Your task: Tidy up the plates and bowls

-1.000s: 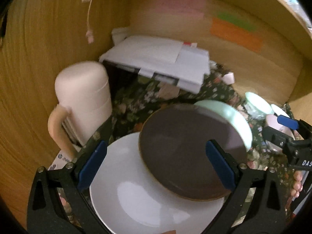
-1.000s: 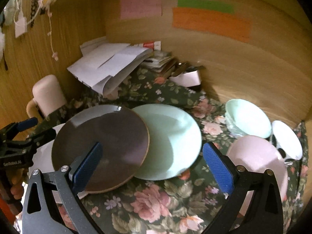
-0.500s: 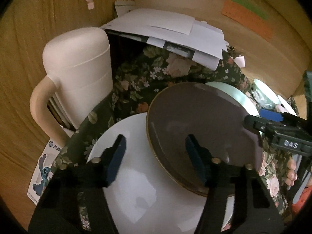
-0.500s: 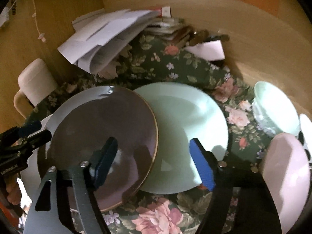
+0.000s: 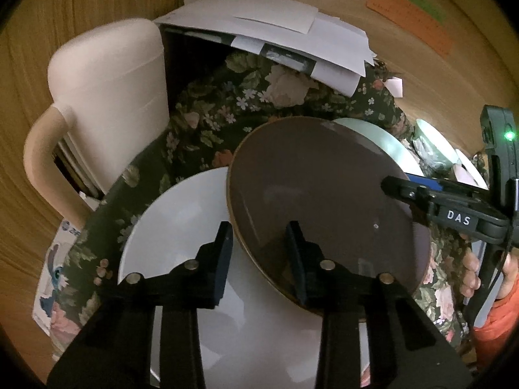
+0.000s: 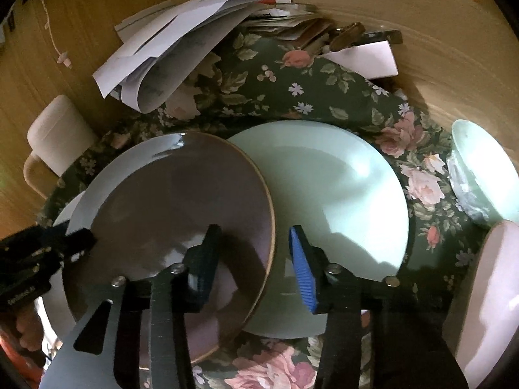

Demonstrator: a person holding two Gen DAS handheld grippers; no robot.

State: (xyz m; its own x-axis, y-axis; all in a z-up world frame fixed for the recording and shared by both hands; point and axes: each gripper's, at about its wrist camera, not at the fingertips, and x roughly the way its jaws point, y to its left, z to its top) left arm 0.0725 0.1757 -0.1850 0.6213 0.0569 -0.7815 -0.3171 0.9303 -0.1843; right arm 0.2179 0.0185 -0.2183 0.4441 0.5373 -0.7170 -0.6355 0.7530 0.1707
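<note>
left tool [image 5: 259, 243]: we see jaws closing astride the brown plate [image 5: 318, 194] rim, pads not visibly pressing
right tool [image 6: 254, 256]: same, closing over its opposite rim
brown plate: overlaps white plate [image 5: 181, 214] and green plate [image 6: 340, 201]

The white letters "DAS" stand on a small black label on the right gripper [image 5: 394, 191], just to the right of the brown plate [image 5: 324, 201]. The writing on the orange note [image 5: 410, 19], far above that plate, is too small to read.
</note>
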